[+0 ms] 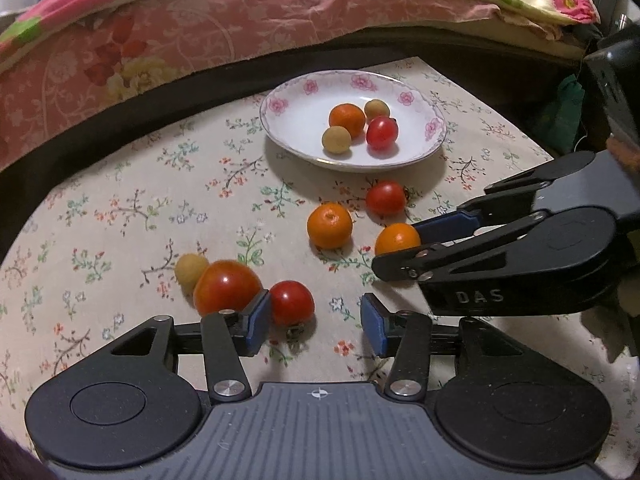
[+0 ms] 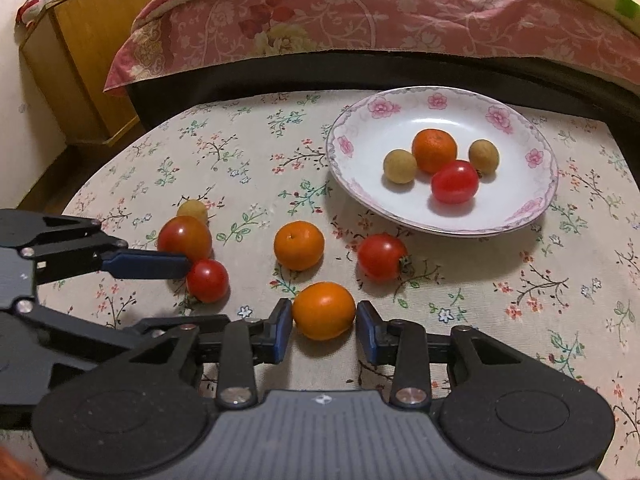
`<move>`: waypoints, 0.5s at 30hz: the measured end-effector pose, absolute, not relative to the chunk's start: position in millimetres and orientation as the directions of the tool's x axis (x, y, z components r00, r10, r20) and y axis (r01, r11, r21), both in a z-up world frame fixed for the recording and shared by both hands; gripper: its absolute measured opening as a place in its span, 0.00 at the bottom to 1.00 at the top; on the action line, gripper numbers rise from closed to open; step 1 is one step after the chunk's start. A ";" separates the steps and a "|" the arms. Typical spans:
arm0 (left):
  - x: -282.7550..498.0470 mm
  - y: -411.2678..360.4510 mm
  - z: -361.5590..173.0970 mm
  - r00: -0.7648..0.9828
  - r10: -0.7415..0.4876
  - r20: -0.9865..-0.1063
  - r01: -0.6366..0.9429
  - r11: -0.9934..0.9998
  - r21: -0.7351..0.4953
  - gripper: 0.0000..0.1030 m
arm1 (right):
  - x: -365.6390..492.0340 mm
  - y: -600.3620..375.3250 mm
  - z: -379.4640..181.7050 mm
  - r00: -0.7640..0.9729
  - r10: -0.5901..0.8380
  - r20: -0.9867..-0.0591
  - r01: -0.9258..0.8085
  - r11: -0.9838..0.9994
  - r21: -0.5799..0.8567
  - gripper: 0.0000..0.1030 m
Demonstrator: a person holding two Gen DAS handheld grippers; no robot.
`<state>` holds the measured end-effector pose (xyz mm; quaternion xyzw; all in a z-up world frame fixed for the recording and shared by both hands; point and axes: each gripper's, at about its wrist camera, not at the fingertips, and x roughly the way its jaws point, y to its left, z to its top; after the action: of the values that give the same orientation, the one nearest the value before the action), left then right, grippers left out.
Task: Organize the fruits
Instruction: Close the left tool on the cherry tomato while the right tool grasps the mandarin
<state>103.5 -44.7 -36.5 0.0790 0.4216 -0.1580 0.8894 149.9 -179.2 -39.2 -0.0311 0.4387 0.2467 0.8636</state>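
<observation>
A white plate with pink flowers [image 1: 434, 126] [image 2: 500, 114] holds a mandarin, a tomato and two longans. Loose on the floral cloth lie a mandarin [image 1: 330, 226] [image 2: 299, 245], a tomato [image 1: 386, 198] [image 2: 382, 257], a large tomato [image 1: 226, 286] [image 2: 184, 238] and a longan [image 1: 191, 267] [image 2: 193, 210]. My left gripper [image 1: 316, 322] [image 2: 204, 292] is open, and a small tomato [image 1: 291, 302] [image 2: 207, 280] rests against its left pad. My right gripper [image 2: 324, 328] [image 1: 396, 249] has both pads against an orange fruit [image 2: 324, 310] [image 1: 396, 240] that sits on the cloth.
A bed with a pink floral cover [image 1: 240, 24] [image 2: 400, 8] runs along the table's far edge. A wooden cabinet [image 2: 80, 60] stands at the far left. The two grippers sit close together, the right one crossing just ahead of the left one's right finger.
</observation>
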 end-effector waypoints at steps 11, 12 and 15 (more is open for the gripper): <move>99.3 -50.5 -31.9 0.584 -0.288 -0.759 0.404 0.914 -0.036 0.54 | 149.0 -191.9 -31.8 0.499 0.410 -0.763 -0.431 0.882 0.192 0.34; 96.6 -51.7 -30.1 0.567 -0.329 -0.755 0.433 0.899 -0.067 0.54 | 149.2 -193.0 -31.5 0.500 0.410 -0.763 -0.429 0.883 0.193 0.34; 91.8 -55.9 -28.3 0.543 -0.377 -0.751 0.469 0.877 -0.101 0.54 | 150.0 -196.6 -30.5 0.504 0.410 -0.760 -0.420 0.885 0.198 0.34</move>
<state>91.8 -55.9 -28.3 0.0560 0.4127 -0.2412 0.8765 150.0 -196.6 -30.5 -0.0062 0.4366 0.2393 0.8672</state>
